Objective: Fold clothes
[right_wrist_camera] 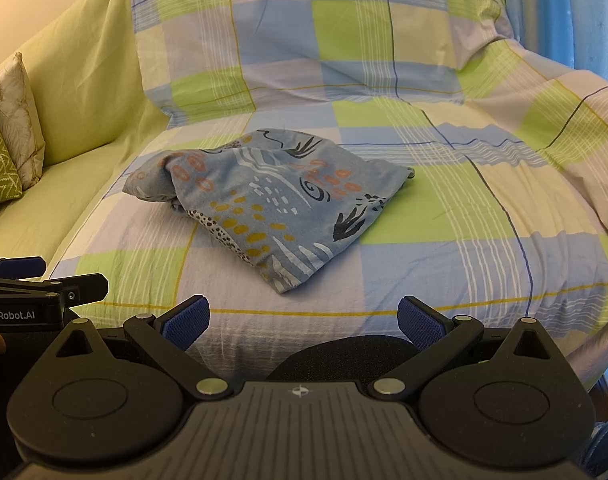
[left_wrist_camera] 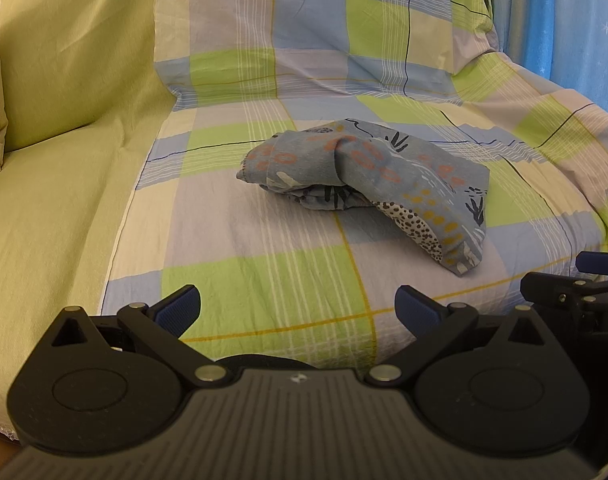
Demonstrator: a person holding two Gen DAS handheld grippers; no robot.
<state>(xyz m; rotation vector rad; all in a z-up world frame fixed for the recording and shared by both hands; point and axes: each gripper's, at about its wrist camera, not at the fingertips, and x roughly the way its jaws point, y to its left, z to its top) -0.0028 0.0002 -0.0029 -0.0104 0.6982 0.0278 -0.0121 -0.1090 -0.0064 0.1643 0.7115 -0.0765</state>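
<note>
A blue patterned garment (left_wrist_camera: 368, 176) lies bunched in a loose heap on the checked sheet (left_wrist_camera: 264, 272) of a sofa seat; the right wrist view shows the same garment (right_wrist_camera: 272, 200) from closer on the left. My left gripper (left_wrist_camera: 298, 312) is open, well short of the cloth, with nothing between its blue pads (left_wrist_camera: 180, 310). My right gripper (right_wrist_camera: 304, 320) is also open and empty, just in front of the garment's near corner. The right gripper (left_wrist_camera: 576, 296) shows at the edge of the left wrist view, and the left gripper (right_wrist_camera: 28, 280) at the edge of the right wrist view.
The sofa's left part carries a plain green cover (left_wrist_camera: 64, 160). Cushions (right_wrist_camera: 8, 140) lean at the far left. The backrest (right_wrist_camera: 304, 40) rises behind the garment, and a blue curtain (left_wrist_camera: 564, 20) hangs at the right. The seat's front edge runs just below the grippers.
</note>
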